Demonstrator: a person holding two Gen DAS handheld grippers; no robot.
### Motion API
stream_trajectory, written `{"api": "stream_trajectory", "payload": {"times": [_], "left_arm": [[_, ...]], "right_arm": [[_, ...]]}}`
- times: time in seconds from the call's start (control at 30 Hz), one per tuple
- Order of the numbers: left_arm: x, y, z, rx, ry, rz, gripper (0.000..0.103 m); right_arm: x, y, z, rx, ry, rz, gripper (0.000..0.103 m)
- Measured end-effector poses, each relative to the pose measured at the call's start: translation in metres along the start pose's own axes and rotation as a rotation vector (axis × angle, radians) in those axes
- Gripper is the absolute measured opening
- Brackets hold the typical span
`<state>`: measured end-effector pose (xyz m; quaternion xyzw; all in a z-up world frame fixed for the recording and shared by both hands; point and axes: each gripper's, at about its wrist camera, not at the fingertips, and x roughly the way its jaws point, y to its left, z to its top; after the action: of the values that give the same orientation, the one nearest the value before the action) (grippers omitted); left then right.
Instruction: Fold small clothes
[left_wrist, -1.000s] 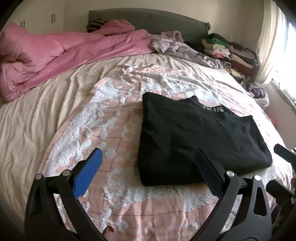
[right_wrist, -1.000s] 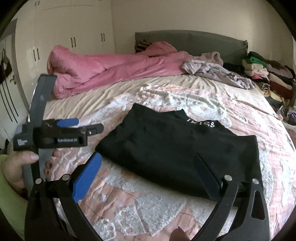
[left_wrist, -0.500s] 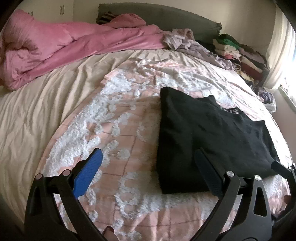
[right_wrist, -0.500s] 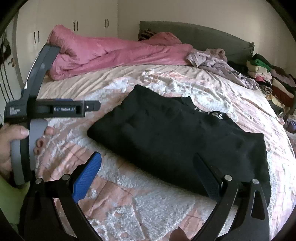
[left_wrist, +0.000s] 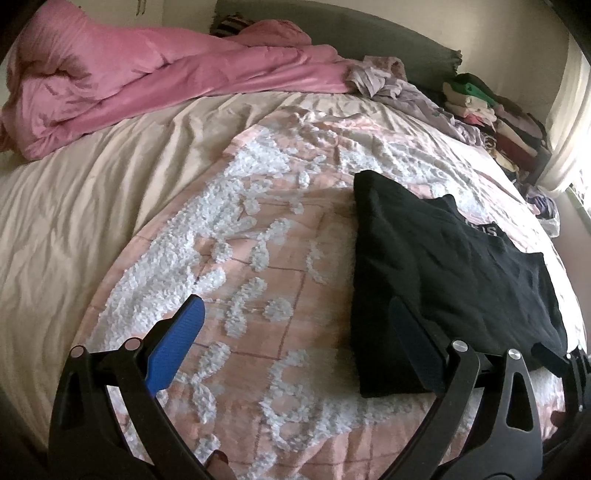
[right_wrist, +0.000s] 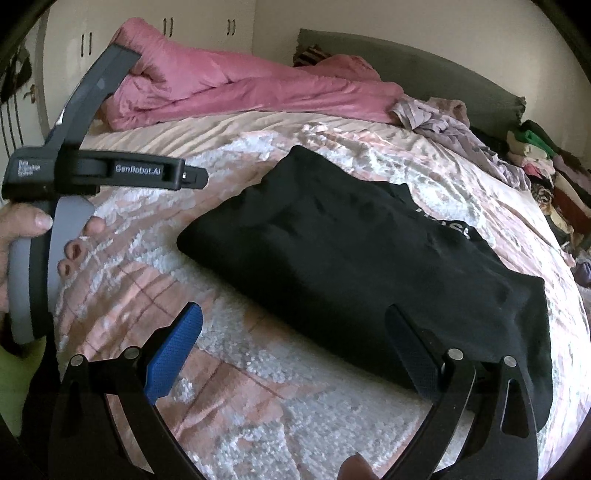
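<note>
Both wide-open, empty, left gripper (left_wrist: 295, 343) and right gripper (right_wrist: 293, 343) seemingly hover near folded black garment (left_wrist: 443, 277).

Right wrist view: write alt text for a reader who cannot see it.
A folded black garment lies on a pink-and-white bedspread, seen between the spread, empty fingers of the right gripper. At left a hand holds the left gripper above the bedspread. A crumpled pink duvet lies behind.

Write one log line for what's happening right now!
stage: black shirt folded on bedspread | left gripper: open, empty | right gripper: open, empty
</note>
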<state>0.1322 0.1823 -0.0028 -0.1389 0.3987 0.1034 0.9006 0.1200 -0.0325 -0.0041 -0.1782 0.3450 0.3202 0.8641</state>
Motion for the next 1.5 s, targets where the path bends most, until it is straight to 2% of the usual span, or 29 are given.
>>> {"api": "stream_trajectory", "payload": {"times": [0.2,0.53,0.87,1.03,1.2,1.27,1.4,1.47,1.5], "left_arm": [[0.006,0.009,0.001,-0.021,0.012,0.007,0.093],[0.013,0.015,0.001,-0.04,0.029,0.005,0.093],[0.017,0.015,-0.002,-0.044,0.039,0.009,0.093],[0.02,0.013,-0.003,-0.04,0.043,0.013,0.093],[0.022,0.012,-0.003,-0.05,0.048,0.003,0.093],[0.023,0.012,-0.002,-0.055,0.047,0.001,0.093],[0.026,0.011,-0.001,-0.063,0.056,0.003,0.093],[0.028,0.009,-0.001,-0.061,0.061,-0.001,0.093],[0.028,0.008,-0.001,-0.058,0.062,-0.003,0.093]], "right_arm": [[0.018,0.012,0.005,-0.046,0.018,-0.007,0.099],[0.049,0.032,0.01,-0.16,0.043,-0.096,0.099],[0.07,0.03,0.016,-0.201,0.042,-0.156,0.099],[0.077,0.036,0.018,-0.274,0.012,-0.232,0.098],[0.083,0.035,0.021,-0.296,-0.018,-0.256,0.098],[0.082,0.033,0.021,-0.292,-0.031,-0.252,0.092],[0.076,0.035,0.02,-0.295,-0.056,-0.213,0.07],[0.071,0.034,0.02,-0.284,-0.076,-0.185,0.055],[0.068,0.031,0.021,-0.267,-0.09,-0.162,0.053]]}}
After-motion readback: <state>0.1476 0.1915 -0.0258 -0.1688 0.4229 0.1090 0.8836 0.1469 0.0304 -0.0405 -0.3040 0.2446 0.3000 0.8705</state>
